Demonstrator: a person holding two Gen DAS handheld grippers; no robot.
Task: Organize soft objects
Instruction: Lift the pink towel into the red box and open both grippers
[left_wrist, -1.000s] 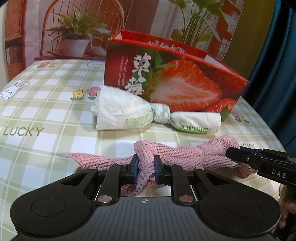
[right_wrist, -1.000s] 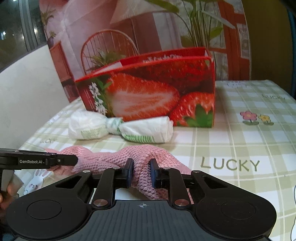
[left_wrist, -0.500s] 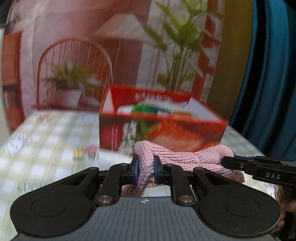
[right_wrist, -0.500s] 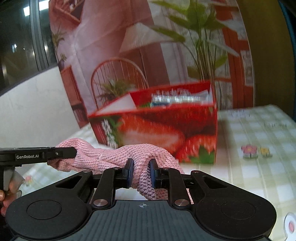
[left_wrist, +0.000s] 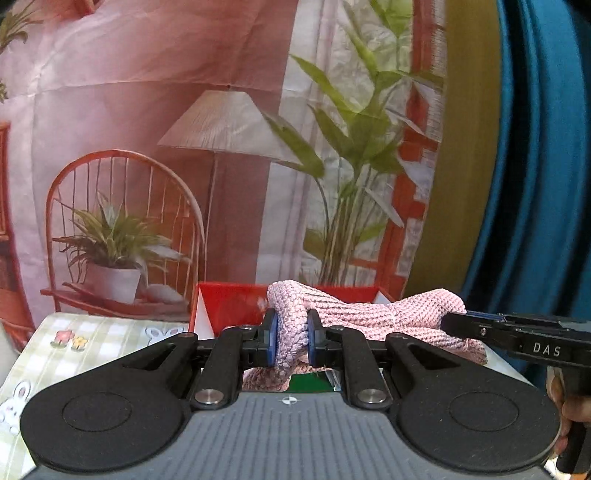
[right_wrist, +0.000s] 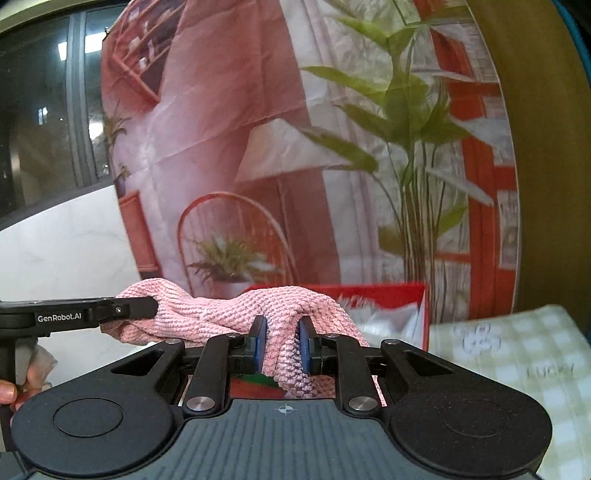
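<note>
Lifted clear of the checked tablecloth (left_wrist: 92, 332) since a second ago, pink knitted cloth (left_wrist: 354, 314) strung crosswise between left gripper (left_wrist: 291, 341) and right gripper (right_wrist: 282, 347), both clamped on it, just short of red cardboard box (left_wrist: 229, 306) ahead.

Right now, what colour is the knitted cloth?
Pink; the knitted cloth shows best in the right wrist view.

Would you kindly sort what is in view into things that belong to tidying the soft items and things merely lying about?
Belongs to the job:
- pink knit cloth, clamped at two places
- left gripper and right gripper, both shut on it
- red box behind the cloth

Just lying about:
- checked tablecloth
- printed backdrop
- blue curtain
</note>
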